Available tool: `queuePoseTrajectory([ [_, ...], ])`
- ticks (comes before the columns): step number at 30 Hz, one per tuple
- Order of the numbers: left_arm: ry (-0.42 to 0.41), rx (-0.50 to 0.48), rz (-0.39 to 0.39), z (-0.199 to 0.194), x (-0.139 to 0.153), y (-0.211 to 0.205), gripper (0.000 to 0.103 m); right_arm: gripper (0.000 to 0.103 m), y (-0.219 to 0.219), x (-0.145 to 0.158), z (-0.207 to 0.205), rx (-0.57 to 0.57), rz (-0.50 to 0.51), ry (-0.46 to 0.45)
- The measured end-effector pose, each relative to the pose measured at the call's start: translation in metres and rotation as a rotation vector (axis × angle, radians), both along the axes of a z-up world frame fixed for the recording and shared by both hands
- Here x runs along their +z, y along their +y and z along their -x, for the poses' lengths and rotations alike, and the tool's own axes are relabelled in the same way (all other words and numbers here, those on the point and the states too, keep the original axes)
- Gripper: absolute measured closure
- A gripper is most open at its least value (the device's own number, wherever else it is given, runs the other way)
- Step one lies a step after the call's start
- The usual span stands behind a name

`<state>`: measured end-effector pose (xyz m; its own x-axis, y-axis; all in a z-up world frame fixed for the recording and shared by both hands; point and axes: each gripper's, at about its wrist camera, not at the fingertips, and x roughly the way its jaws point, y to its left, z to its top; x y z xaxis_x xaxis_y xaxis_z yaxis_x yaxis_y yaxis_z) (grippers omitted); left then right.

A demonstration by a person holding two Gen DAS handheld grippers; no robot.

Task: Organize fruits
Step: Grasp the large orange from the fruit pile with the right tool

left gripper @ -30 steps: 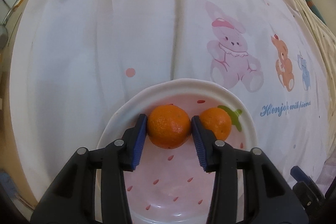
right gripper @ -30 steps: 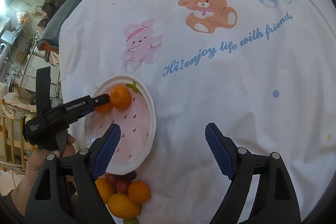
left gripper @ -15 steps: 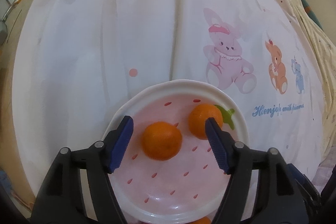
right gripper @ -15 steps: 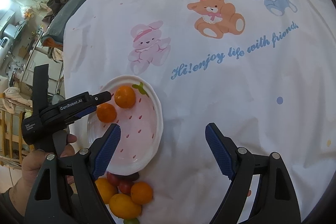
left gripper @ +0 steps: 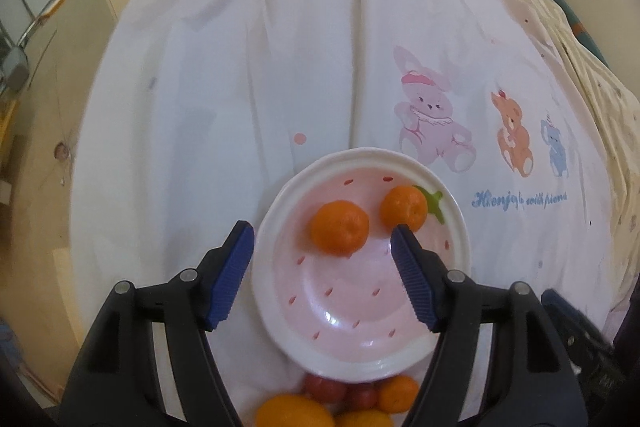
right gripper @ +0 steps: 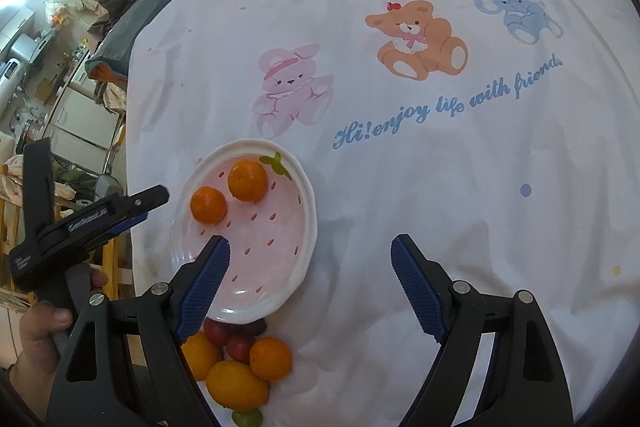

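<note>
Tangerines – two on your strawberry plate, left gripper jaws spread, gripping nothing, right gripper wide apart – empty.

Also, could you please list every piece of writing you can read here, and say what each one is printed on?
"Hi!enjoy life with friends" in blue script on the white cloth.
"GenRobot.AI" on the side of the left hand-held gripper; the label lower on its body is too small to read.
</note>
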<state>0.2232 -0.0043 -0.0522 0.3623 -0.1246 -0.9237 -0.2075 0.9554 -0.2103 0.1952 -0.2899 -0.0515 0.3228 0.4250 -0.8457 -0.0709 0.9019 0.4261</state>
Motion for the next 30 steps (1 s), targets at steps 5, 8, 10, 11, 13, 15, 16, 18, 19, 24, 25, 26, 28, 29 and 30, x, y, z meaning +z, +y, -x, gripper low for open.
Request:
queuePoseTrajectory([
  [5, -0.031, -0.007, -0.027, 0.027, 0.013, 0.002, 0.035, 0.018, 0.0, 0.004, 0.013, -0.002, 0.008, -0.018],
  [8, -0.048, -0.01, -0.042, 0.045, 0.019, 0.005, 0.035, 0.018, 0.004, 0.003, 0.023, 0.003, 0.047, -0.027],
  [10, -0.058, -0.016, -0.049, 0.058, 0.022, 0.006, 0.034, 0.018, 0.007, 0.005, 0.03, 0.018, 0.054, -0.039],
  [11, -0.065, -0.021, -0.047, 0.065, 0.024, 0.007, 0.032, 0.018, 0.008, 0.006, 0.034, 0.022, 0.06, -0.045],
  [13, -0.088, -0.042, -0.025, 0.081, 0.029, 0.008, 0.032, 0.018, 0.011, 0.009, 0.042, 0.027, 0.06, -0.056],
  [15, -0.107, -0.056, -0.037, 0.093, 0.035, 0.007, 0.031, 0.018, 0.013, 0.009, 0.049, 0.031, 0.053, -0.056],
  [16, -0.118, -0.062, -0.05, 0.1, 0.038, 0.007, 0.03, 0.018, 0.015, 0.009, 0.053, 0.034, 0.05, -0.053],
  [18, -0.138, -0.065, -0.064, 0.112, 0.043, 0.007, 0.021, 0.018, 0.019, 0.006, 0.061, 0.045, 0.049, -0.041],
  [19, -0.141, -0.058, -0.065, 0.117, 0.044, 0.009, 0.016, 0.018, 0.022, 0.004, 0.066, 0.053, 0.04, -0.029],
  [24, -0.123, -0.018, -0.038, 0.137, 0.04, 0.016, 0.014, 0.018, 0.034, -0.015, 0.082, 0.091, -0.023, 0.064],
  [25, -0.112, -0.016, -0.049, 0.14, 0.037, 0.015, 0.014, 0.018, 0.037, -0.02, 0.086, 0.097, -0.046, 0.089],
  [26, -0.103, -0.014, -0.069, 0.142, 0.035, 0.013, 0.014, 0.018, 0.04, -0.026, 0.089, 0.101, -0.064, 0.114],
  [28, -0.096, -0.015, -0.109, 0.147, 0.032, 0.009, 0.014, 0.018, 0.046, -0.035, 0.095, 0.107, -0.089, 0.154],
  [29, -0.098, -0.015, -0.107, 0.148, 0.031, 0.009, 0.014, 0.018, 0.05, -0.041, 0.098, 0.114, -0.1, 0.174],
  [30, -0.101, -0.011, -0.1, 0.15, 0.031, 0.009, 0.014, 0.018, 0.054, -0.044, 0.101, 0.119, -0.105, 0.188],
])
